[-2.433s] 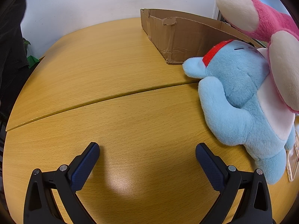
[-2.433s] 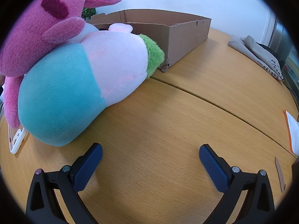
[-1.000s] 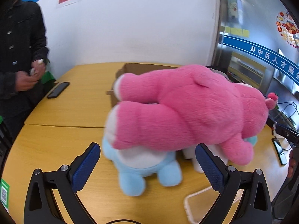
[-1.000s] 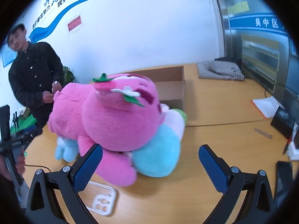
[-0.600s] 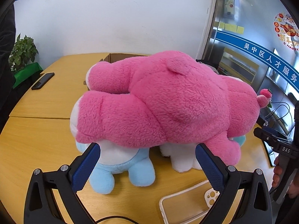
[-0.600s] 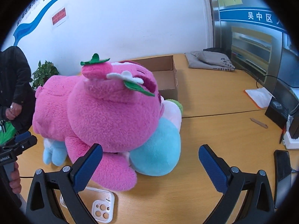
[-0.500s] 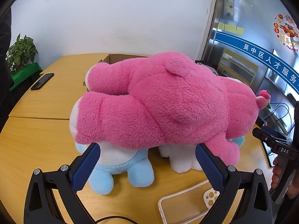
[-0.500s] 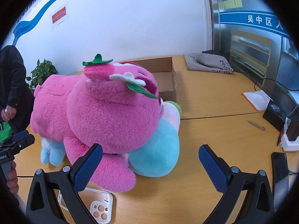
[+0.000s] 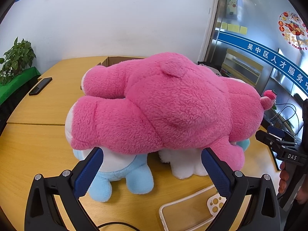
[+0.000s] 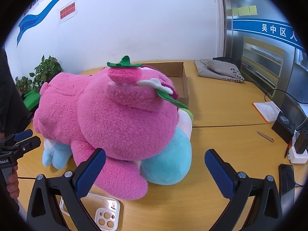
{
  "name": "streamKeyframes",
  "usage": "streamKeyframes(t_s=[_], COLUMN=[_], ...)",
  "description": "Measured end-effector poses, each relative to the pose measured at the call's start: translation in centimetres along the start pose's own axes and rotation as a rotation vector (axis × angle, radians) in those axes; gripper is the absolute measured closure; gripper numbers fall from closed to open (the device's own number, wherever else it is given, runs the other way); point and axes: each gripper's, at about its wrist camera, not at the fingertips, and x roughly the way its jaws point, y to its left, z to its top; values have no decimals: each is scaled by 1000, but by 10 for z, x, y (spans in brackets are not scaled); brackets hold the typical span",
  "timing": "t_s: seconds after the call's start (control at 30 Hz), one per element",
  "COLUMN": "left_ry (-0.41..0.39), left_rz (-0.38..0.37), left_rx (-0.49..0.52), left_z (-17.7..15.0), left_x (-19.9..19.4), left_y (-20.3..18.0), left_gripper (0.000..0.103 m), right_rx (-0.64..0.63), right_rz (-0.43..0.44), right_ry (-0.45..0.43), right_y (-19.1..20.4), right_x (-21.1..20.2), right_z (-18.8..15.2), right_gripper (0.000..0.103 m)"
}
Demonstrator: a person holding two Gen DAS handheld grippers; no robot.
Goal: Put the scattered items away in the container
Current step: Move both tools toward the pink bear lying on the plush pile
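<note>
Wooden table (image 10: pixel 221 138): pink plush bear (image 9: pixel 163 104) lies atop light-blue plush (image 9: pixel 119 175) and teal plush (image 10: pixel 169 159), all outside cardboard box (image 10: pixel 182 80). Left gripper (image 9: pixel 152 170) and right gripper (image 10: pixel 155 171) gape, holding nothing. Judgement: tidying not yet begun; phone case (image 10: pixel 106 214) also loose.

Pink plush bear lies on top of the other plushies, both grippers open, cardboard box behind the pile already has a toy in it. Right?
Not the box part. In the right wrist view the cardboard box shows only bare inside walls, no toy. The rest holds: pink plush bear on top of the pile, left gripper and right gripper open.
</note>
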Motion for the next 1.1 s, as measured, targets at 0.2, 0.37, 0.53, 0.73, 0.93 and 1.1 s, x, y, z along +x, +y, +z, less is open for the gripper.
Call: streamKeyframes(t_s=[0.2, 0.37, 0.53, 0.73, 0.93, 1.1], left_ry=[0, 7, 8, -3, -43, -49], left_rz=[-8, -9, -11, -11, -33, -80], left_rx=[-10, 5, 2, 0, 15, 58], left_z=[0, -2, -2, 2, 26, 65], left_x=[2, 3, 3, -3, -12, 3], left_y=[2, -1, -1, 1, 1, -4], left_gripper=[0, 0, 0, 0, 0, 0], right_rx=[-10, -14, -12, -18, -22, 5], right_rz=[7, 7, -1, -8, -3, 9], right_ry=[-1, 2, 6, 9, -27, -50], right_y=[6, 9, 9, 11, 13, 6], right_x=[0, -1, -2, -3, -10, 1], right_z=[1, -1, -3, -5, 7, 33], right_gripper=[0, 0, 0, 0, 0, 0])
